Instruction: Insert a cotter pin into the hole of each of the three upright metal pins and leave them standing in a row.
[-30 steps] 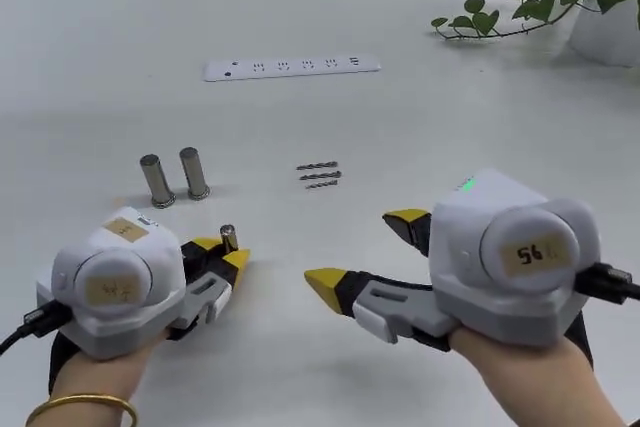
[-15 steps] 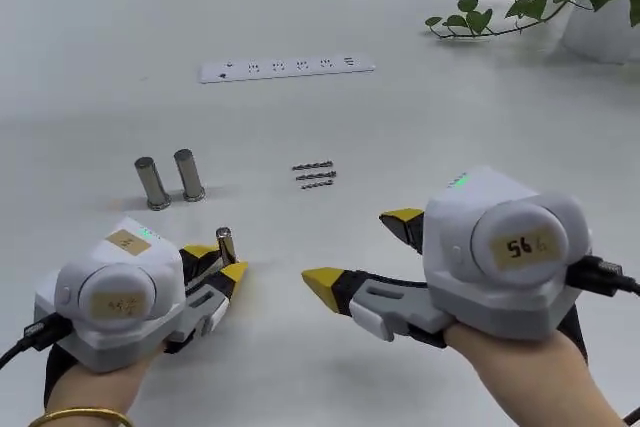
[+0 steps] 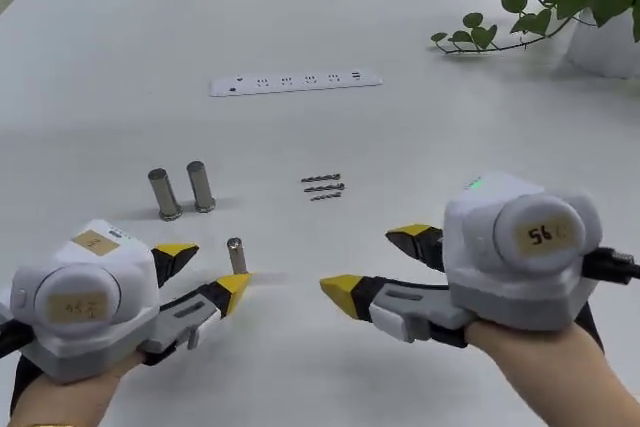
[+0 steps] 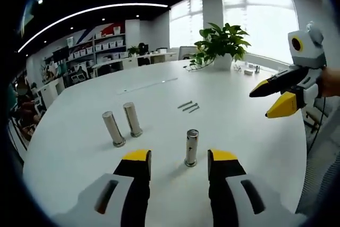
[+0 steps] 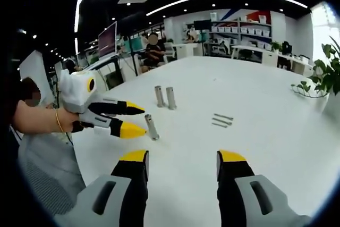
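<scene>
L gripper (image 3: 207, 265), jaws apart | metal pin (image 3: 236, 256) upright btwn tips

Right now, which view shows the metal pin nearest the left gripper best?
The left gripper view: the nearest metal pin stands upright, large and unblocked, just ahead of the open left gripper. The head view shows it small beside a yellow jaw tip; the right gripper view shows it small and distant.

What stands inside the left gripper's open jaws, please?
One upright metal pin stands between the left gripper's jaw tips, ungripped. Its hole is too small to see.
</scene>
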`<move>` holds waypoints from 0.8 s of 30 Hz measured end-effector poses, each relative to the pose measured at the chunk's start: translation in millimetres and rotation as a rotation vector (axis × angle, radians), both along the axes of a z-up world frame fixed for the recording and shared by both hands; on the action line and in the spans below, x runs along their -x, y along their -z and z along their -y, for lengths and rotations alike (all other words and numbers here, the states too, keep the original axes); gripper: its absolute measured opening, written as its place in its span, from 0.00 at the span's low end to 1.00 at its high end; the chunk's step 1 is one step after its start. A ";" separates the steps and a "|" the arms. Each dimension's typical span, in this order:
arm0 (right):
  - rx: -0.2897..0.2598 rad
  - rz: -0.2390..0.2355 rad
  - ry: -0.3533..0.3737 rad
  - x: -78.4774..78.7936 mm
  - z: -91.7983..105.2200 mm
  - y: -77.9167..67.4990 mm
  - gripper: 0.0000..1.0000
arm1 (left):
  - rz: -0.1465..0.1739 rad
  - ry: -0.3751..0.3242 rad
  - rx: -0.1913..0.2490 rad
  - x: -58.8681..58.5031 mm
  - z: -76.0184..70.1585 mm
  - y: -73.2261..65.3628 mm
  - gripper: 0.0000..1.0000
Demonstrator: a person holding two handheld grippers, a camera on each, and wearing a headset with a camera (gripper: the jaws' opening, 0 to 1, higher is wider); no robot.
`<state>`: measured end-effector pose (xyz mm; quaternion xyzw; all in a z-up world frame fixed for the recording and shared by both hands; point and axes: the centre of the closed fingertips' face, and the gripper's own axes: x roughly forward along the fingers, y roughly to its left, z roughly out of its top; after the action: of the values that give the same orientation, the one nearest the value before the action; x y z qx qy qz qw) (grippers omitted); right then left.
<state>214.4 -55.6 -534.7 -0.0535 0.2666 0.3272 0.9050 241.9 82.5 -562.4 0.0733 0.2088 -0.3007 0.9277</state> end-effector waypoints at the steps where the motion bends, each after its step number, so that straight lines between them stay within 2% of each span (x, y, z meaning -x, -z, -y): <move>1: 0.013 -0.001 -0.014 -3.7 1.9 -1.0 0.47 | 0.005 -0.004 -0.003 0.3 -2.9 -3.4 0.43; 2: 0.016 -0.006 -0.019 -6.7 2.8 -1.3 0.47 | 0.003 -0.007 0.008 1.4 -3.8 -6.6 0.45; 3: 0.029 -0.017 -0.052 -8.5 2.2 -0.2 0.45 | -0.018 -0.002 0.038 4.9 -2.6 -10.2 0.48; 4: 0.041 -0.016 -0.058 -11.5 3.3 0.3 0.43 | -0.023 -0.001 0.044 5.6 -4.0 -12.0 0.50; 6: 0.096 -0.006 -0.075 -18.4 8.3 2.9 0.40 | -0.020 0.010 0.016 9.7 -5.5 -14.6 0.53; 8: 0.120 -0.002 -0.088 -26.5 9.5 4.0 0.39 | -0.026 0.021 -0.018 15.0 -6.8 -16.1 0.53; 10: 0.130 -0.014 -0.119 -32.2 8.3 4.9 0.35 | -0.023 0.018 -0.013 18.2 -7.3 -20.0 0.55; 12: 0.147 -0.033 -0.161 -37.6 6.0 6.8 0.33 | -0.034 0.002 0.011 20.0 -8.5 -23.0 0.59; 15: 0.181 -0.040 -0.203 -48.2 3.0 8.6 0.31 | -0.015 -0.007 0.000 21.5 -11.2 -26.6 0.60; 20: 0.241 -0.048 -0.258 -68.1 -3.8 15.6 0.27 | -0.037 -0.038 0.005 25.4 -20.7 -25.8 0.64; 21: 0.254 -0.063 -0.279 -69.3 -4.4 18.5 0.26 | -0.039 -0.044 0.004 26.0 -22.5 -26.1 0.66; 24: 0.263 -0.078 -0.298 -79.9 -7.9 22.5 0.21 | -0.050 -0.059 0.019 27.5 -27.4 -26.7 0.69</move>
<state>294.3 -47.7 -557.3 -0.1976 0.3309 0.4219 0.8206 214.4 109.9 -535.6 0.0506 0.2313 -0.2770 0.9313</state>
